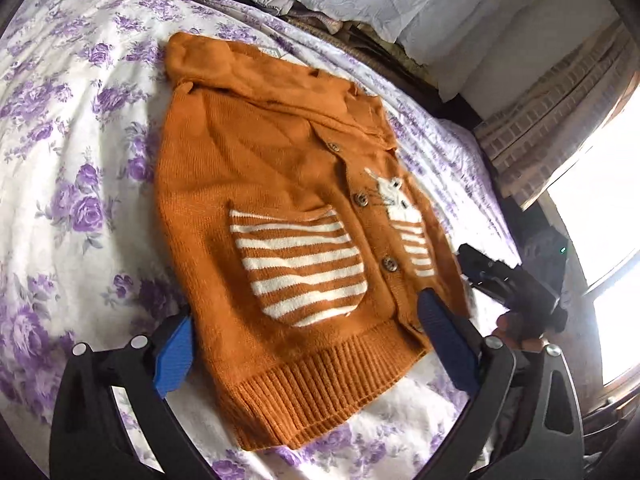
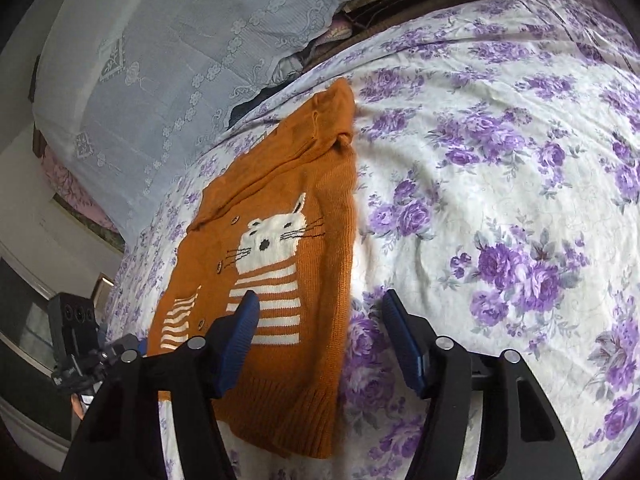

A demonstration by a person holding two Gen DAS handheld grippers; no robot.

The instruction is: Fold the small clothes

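Observation:
A small orange knit cardigan (image 1: 280, 184) lies flat on the purple-flowered bedsheet (image 1: 72, 184), buttoned, sleeves tucked in, with striped pockets and a white cat. My left gripper (image 1: 310, 348) is open and wide, hovering over the ribbed hem, which lies between its blue pads (image 1: 176, 356). In the right wrist view the cardigan (image 2: 280, 240) runs away from me. My right gripper (image 2: 322, 342) is open over the cardigan's side edge near the hem, one pad (image 2: 240, 340) above the knit, the other above the sheet. Each gripper shows in the other's view, the right gripper (image 1: 516, 284) and the left gripper (image 2: 80, 344).
A stack of bedding under a white lace cover (image 2: 160, 80) lines the far side of the bed. A bright window (image 1: 600, 208) and a patterned curtain (image 1: 552, 120) stand beyond the bed's edge. Bare flowered sheet (image 2: 500, 200) spreads beside the cardigan.

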